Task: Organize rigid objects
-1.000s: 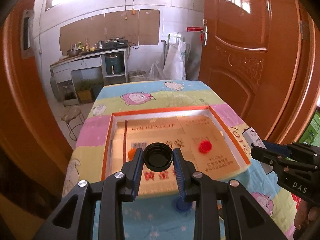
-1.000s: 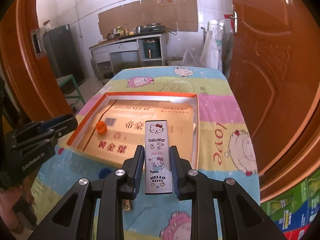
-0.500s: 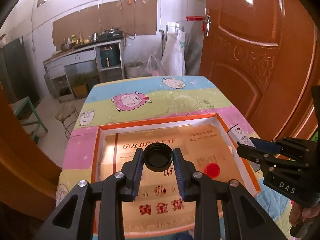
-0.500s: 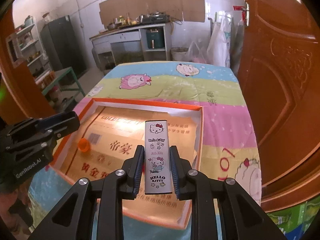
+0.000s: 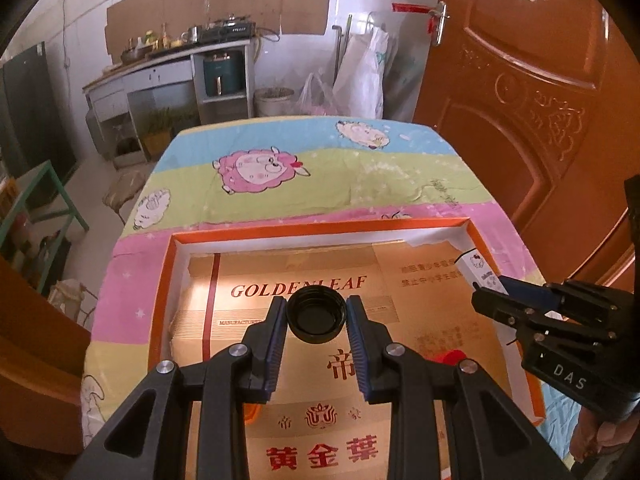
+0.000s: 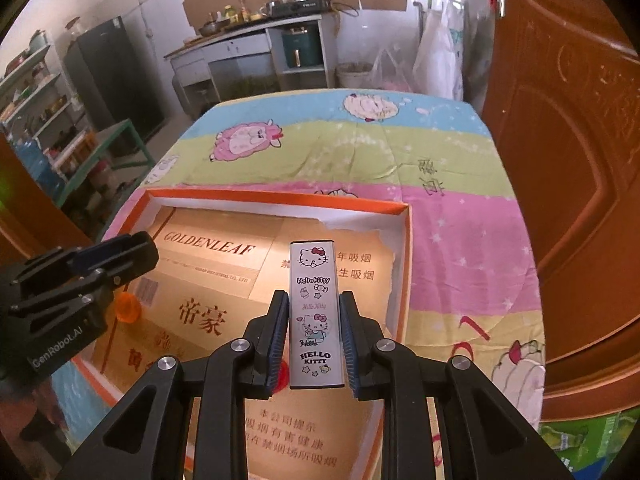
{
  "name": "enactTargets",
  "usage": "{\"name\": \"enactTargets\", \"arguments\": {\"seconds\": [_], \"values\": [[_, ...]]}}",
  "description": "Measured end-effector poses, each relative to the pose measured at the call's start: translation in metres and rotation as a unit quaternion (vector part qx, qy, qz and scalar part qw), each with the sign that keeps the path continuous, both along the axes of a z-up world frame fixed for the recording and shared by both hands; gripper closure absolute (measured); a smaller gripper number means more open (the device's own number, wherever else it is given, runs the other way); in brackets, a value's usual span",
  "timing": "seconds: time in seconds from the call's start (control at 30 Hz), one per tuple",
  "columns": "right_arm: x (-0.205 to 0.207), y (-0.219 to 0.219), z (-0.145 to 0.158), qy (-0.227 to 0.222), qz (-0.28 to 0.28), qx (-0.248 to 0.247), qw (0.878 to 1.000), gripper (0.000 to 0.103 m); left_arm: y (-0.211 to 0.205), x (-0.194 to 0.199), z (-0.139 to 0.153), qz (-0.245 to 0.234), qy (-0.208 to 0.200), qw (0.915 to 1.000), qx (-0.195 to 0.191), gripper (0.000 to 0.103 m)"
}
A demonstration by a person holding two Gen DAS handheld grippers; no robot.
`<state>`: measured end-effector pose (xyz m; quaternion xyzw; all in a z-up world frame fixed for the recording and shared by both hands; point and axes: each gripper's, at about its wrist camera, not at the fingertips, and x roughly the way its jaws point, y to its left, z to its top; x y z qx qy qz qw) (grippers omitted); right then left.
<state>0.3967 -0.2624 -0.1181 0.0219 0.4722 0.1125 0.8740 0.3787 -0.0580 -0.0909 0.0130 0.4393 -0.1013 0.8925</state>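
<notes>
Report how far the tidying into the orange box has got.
Done: an orange cap and a red cap already lie in the orange-rimmed box. In hand: the left gripper clamps a black cap and the right gripper clamps a Hello Kitty case, both over the box. Left: setting these two down; nothing else loose is visible.

Left wrist view: looks forward and down along the left claw (image 5: 316, 318), close above the orange-rimmed tray (image 5: 162, 292) on the bench (image 5: 360, 184); right claw (image 5: 490, 304) enters at its right edge.
Right wrist view: same heading, close over the tray's right half; left claw at its left edge.
Shared: tray, bench cloth, kitchen counter (image 6: 248, 36), wooden door (image 6: 560, 128).
</notes>
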Motion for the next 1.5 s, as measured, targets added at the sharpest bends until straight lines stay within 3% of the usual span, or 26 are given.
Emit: {"name": "enactTargets", "arguments": {"seconds": [0.43, 0.93, 1.5], "values": [[0.020, 0.006, -0.020, 0.022, -0.001, -0.002, 1.000, 0.077, -0.001, 0.019, -0.031, 0.010, 0.045, 0.9989, -0.009, 0.072], [0.026, 0.006, -0.041, 0.036, -0.004, -0.006, 0.999, 0.077, -0.002, 0.019, -0.045, 0.008, 0.049, 0.9988, -0.002, 0.072], [0.026, 0.011, -0.043, 0.031, -0.001, -0.029, 0.999, 0.076, -0.004, 0.019, -0.050, 0.005, 0.046, 0.9989, 0.007, 0.072]]}}
